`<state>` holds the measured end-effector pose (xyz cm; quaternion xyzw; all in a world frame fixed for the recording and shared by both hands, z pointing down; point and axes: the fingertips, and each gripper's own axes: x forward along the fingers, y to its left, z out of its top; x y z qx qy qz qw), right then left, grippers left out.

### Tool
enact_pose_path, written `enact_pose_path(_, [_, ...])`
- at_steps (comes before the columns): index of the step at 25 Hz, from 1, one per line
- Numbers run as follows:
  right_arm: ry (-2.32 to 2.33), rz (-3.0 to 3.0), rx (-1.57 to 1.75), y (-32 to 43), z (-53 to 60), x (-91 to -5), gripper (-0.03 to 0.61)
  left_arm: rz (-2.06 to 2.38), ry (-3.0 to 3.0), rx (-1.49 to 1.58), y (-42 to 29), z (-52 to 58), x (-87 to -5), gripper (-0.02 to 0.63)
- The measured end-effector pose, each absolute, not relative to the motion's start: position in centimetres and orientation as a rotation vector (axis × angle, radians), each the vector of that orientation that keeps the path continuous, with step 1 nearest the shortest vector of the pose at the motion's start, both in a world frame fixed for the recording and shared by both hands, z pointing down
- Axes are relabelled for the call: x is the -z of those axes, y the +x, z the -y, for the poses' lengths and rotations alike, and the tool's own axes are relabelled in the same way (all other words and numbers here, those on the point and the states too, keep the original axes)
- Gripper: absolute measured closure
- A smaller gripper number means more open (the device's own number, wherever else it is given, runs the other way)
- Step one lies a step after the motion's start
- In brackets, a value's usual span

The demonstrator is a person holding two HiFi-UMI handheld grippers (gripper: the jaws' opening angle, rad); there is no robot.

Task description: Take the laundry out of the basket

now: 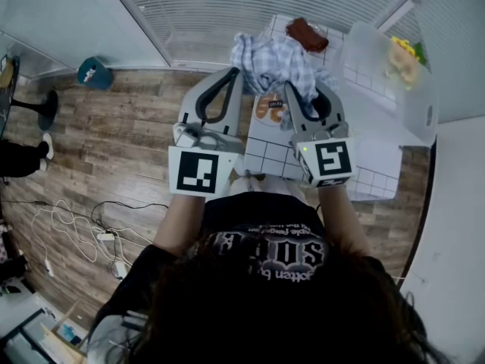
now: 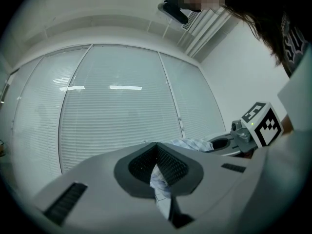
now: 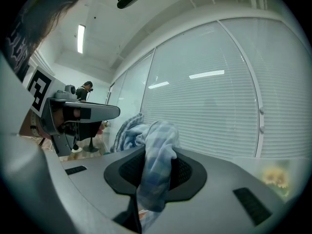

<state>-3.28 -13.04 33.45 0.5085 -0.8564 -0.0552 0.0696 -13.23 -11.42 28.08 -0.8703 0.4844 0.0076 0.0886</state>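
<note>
1. As the head view looks down over the wooden floor, a teal bin [image 1: 94, 73] stands far left by the glass wall; white cables [image 1: 76, 233] trail nearer the person.
2. Left gripper [image 1: 233, 74] points out level at the left edge of the white gridded table [image 1: 265, 154]; in its own view the left gripper [image 2: 158, 169] has its dark pads brought together on a thin edge of the plaid shirt [image 2: 192, 144]; pale checked cloth shows pinched in the wedge between them.
3. Centre now: the blue-and-white plaid shirt [image 1: 265, 59] hangs bunched between the two grippers, over the far end of the table, out of the basket; below it on the table lies something with an orange print [image 1: 269, 108]; what it is, I cannot tell.
4. Right gripper [image 1: 305, 88] sits level beside the left one; in its view the right gripper [image 3: 155, 165] is clamped on a thick fold of the plaid shirt [image 3: 156, 145]; the fold rises above the pads and spills down past them.
5. Further right, a brown cloth [image 1: 307, 34] lies on the table's far corner, apart from the shirt.
6. Far right, the translucent basket [image 1: 364, 51] stands on the table, with yellow things [image 1: 403, 55] inside.
</note>
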Motion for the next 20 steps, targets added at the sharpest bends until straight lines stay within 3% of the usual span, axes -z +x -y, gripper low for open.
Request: enact_pose_path(20, [1.564, 2.605, 0.175, -3.1, 12.9, -32.0, 0.476, -1.419, -2.589, -0.032, -12.8, 11.3, -28.0, 0.612])
